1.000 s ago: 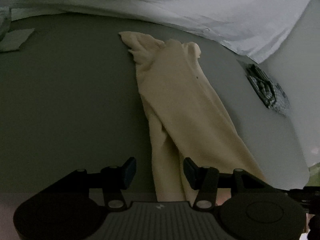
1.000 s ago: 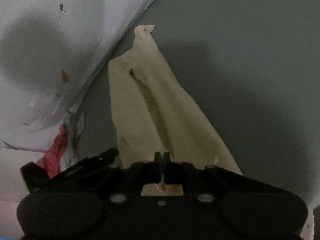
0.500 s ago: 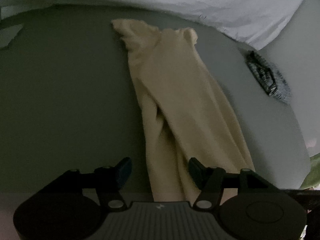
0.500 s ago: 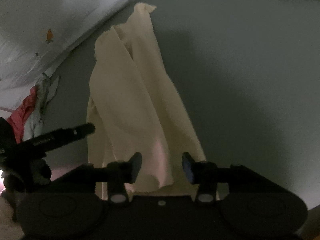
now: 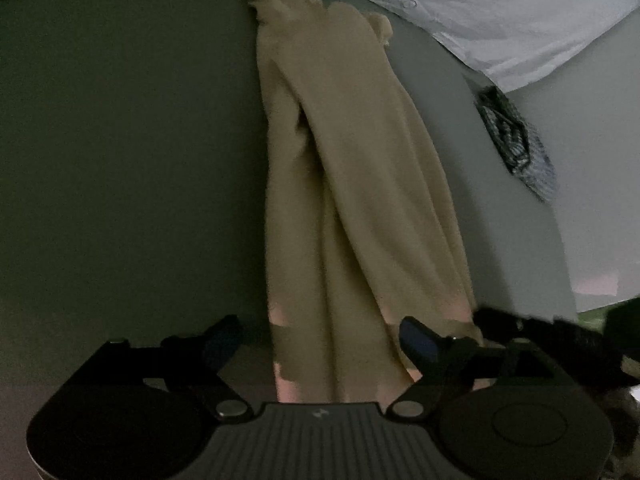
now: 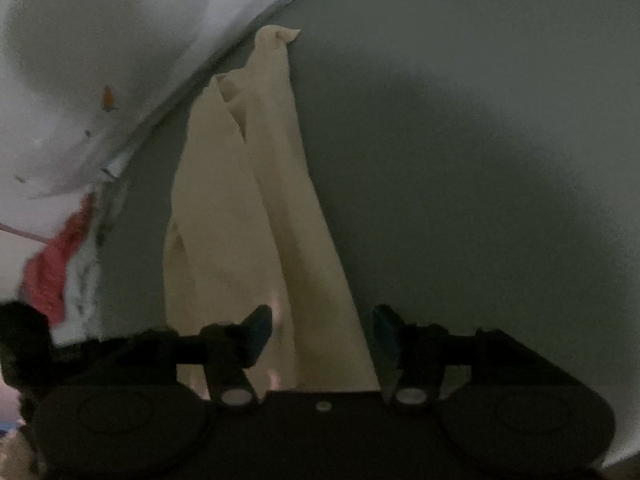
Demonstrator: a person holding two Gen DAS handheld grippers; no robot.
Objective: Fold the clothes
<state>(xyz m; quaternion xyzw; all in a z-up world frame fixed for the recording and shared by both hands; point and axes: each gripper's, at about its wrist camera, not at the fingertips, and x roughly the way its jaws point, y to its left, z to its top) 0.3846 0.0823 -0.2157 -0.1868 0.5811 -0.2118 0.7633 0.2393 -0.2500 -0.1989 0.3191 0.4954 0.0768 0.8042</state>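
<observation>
A long cream garment (image 5: 352, 168) lies folded lengthwise on the grey surface (image 5: 120, 160), running away from me. My left gripper (image 5: 320, 340) is open, its fingers straddling the garment's near end. In the right wrist view the same cream garment (image 6: 256, 208) stretches away. My right gripper (image 6: 322, 330) is open with the near end of the cloth between its fingers. Neither gripper is closed on the cloth.
A white sheet (image 5: 500, 12) lies along the far edge, also in the right wrist view (image 6: 100, 60). A dark patterned folded cloth (image 5: 512, 140) sits at the right. A red and white garment (image 6: 60, 272) lies at the left. The other gripper's dark body (image 5: 560, 336) shows at right.
My right gripper was shut on the garment's near end one second ago and has opened. Both grippers have moved closer over the garment's near end; the left jaws have widened.
</observation>
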